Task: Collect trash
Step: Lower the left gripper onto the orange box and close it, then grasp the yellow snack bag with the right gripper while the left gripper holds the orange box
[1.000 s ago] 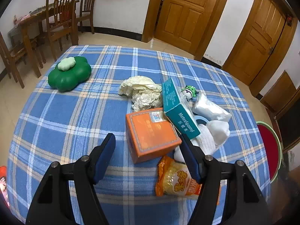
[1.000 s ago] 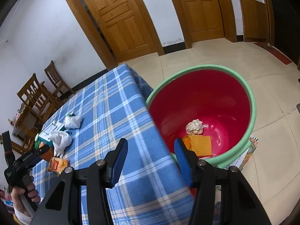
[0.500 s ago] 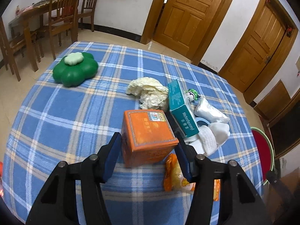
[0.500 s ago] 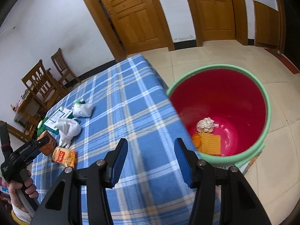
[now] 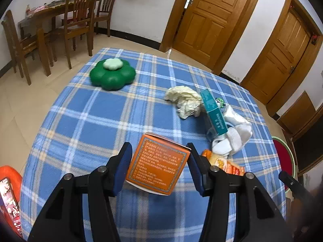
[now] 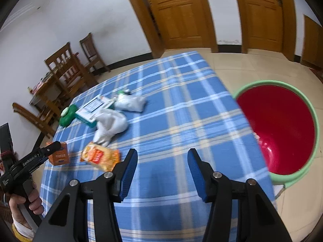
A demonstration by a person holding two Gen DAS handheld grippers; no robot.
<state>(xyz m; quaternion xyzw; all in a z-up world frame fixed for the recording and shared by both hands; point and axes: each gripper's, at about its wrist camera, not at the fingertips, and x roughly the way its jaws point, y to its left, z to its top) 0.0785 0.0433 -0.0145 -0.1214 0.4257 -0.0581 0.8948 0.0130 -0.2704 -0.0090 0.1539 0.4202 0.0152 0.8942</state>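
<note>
My left gripper is shut on an orange box, which is tipped up off the blue plaid table; it also shows in the right wrist view. Beside it lie a yellow snack packet, white cloths, a teal box and crumpled cream paper. My right gripper is open and empty over the table's near edge, right of the snack packet. The red bin with a green rim stands on the floor at the right.
A green flower-shaped container sits at the table's far left. Wooden chairs and a table stand behind, wooden doors beyond. An orange object with a phone is at the lower left.
My left gripper closed on the orange box and tilted it up. My right gripper swung left from the bin toward the table's trash.
</note>
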